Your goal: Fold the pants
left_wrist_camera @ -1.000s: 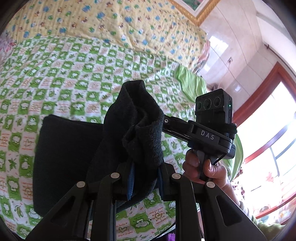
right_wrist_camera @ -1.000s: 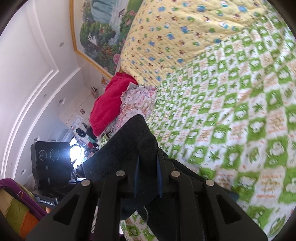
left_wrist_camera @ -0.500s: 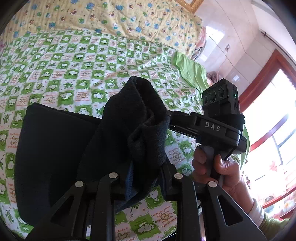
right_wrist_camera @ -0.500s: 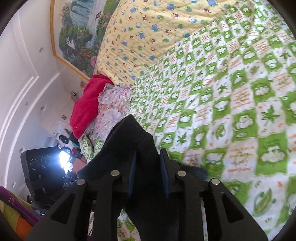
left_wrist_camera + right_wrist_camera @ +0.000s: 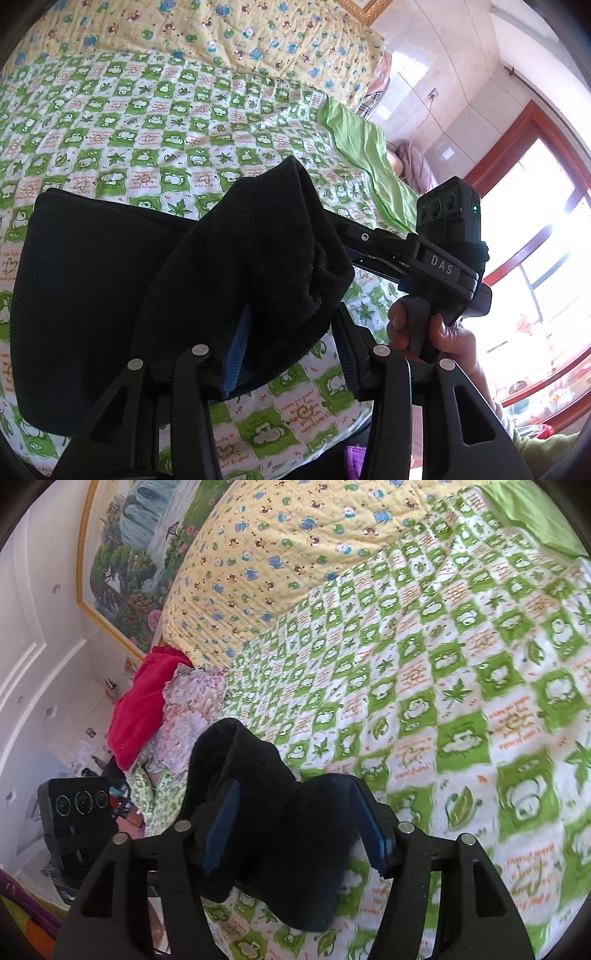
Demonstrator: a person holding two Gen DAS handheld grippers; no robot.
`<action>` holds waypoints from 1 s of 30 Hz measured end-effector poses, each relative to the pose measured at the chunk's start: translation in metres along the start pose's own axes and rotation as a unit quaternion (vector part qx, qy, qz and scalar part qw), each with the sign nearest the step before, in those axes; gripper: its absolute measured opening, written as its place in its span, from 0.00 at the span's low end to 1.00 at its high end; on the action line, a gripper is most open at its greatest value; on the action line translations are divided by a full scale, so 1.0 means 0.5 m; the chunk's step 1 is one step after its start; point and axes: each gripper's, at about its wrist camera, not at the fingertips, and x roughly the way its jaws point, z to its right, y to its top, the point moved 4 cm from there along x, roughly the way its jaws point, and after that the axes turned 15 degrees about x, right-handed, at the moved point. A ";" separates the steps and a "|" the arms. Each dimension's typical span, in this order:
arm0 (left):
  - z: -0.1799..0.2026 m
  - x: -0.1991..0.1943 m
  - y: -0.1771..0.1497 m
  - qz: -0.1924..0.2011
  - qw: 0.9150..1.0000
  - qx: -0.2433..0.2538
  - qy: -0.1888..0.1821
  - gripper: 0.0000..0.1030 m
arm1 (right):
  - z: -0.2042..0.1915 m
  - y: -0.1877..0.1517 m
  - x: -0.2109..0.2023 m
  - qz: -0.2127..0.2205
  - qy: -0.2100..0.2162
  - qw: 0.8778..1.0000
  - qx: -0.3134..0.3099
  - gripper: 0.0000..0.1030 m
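The black pants (image 5: 110, 295) are spread on the green-checked bed cover (image 5: 166, 122), with one bunched end raised between the two grippers. The jaws of the left gripper (image 5: 291, 354) are opening: the cloth hangs between them against the left pad, while the right pad stands clear. The jaws of the right gripper (image 5: 295, 830) are also opening, with the bunched cloth loose in the gap and no squeeze seen from either pad.

A crooked fold is judged the main risk: as both grips are being let go at once, the thick bunched end may slump in a heap instead of lying flat on the layer below. The fuzzy cloth may also be snagged on a blue pad (image 5: 221, 830) and dragged back when a gripper is withdrawn.

Compared with a second ago, both pairs of jaws are seen much wider; then the cloth was pinched tight in each. The raised end is carried lower, nearer the bed.
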 end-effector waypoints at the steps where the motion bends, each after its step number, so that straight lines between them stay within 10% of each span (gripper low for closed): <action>1: 0.000 -0.004 -0.001 0.001 1.000 0.000 -0.002 0.44 | -0.001 -0.002 -0.003 0.004 -0.006 1.000 -0.001 0.62; 12: -0.033 -0.058 -0.008 0.027 0.999 -0.016 0.013 0.47 | 0.007 -0.006 -0.055 0.055 -0.079 0.995 -0.004 0.67; 30: -0.142 -0.117 -0.021 0.048 0.995 -0.060 0.065 0.47 | -0.068 -0.057 -0.040 0.043 -0.085 0.994 -0.045 0.78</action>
